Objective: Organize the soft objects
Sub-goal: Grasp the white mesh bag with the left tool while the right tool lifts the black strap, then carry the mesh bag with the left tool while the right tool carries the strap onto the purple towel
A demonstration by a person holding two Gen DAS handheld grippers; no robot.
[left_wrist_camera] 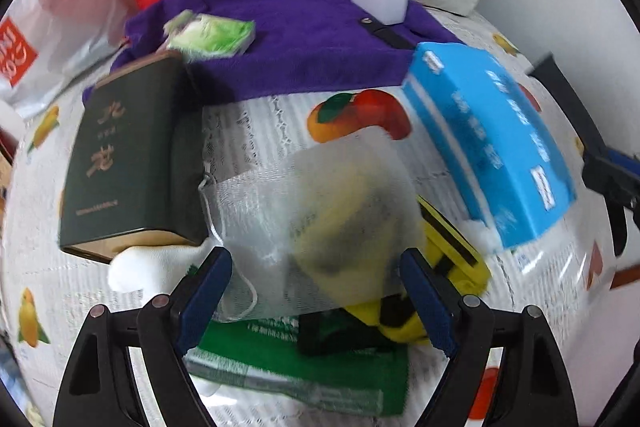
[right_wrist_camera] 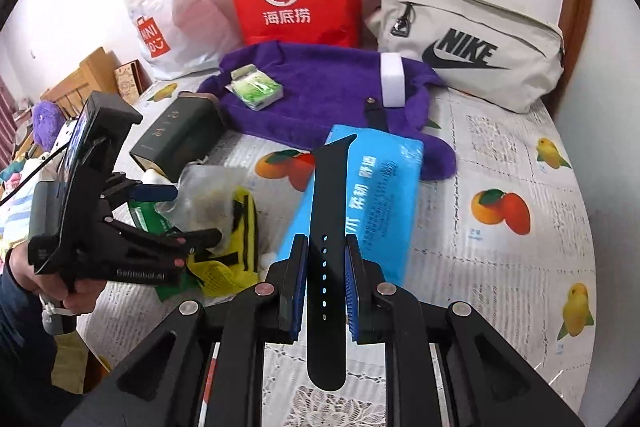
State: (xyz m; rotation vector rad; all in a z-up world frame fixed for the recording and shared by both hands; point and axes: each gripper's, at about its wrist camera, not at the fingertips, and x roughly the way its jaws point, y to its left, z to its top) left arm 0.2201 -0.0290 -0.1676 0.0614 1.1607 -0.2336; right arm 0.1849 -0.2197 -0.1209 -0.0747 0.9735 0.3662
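A: The right gripper [right_wrist_camera: 326,279] has its 2 jaws closed on the black watch strap [right_wrist_camera: 328,227], pinched about midway along. What's the left one doing?

B: The left gripper [left_wrist_camera: 316,291] hangs with its jaws spread wide, empty, and the white mesh pouch [left_wrist_camera: 304,227] lies just ahead of them and between them.

A: So how should the step be done well?

B: I'd say keep the squeeze on the strap square across its width, so it can't swivel, and carry it over to the purple towel [right_wrist_camera: 320,95] beyond the jaws, where the other strap piece [right_wrist_camera: 376,115] lies. It looks limp, so a slow move will stop the free ends whipping.

A: Which way does it point?

B: Its long axis runs straight along the fingers: the notched end reaches forward past the jaws over the blue tissue pack [right_wrist_camera: 372,195], the rounded end with the row of holes trails back toward the camera.

A: And the pouch?

B: Blurred; something yellow inside, its drawstring to the left of the jaws.
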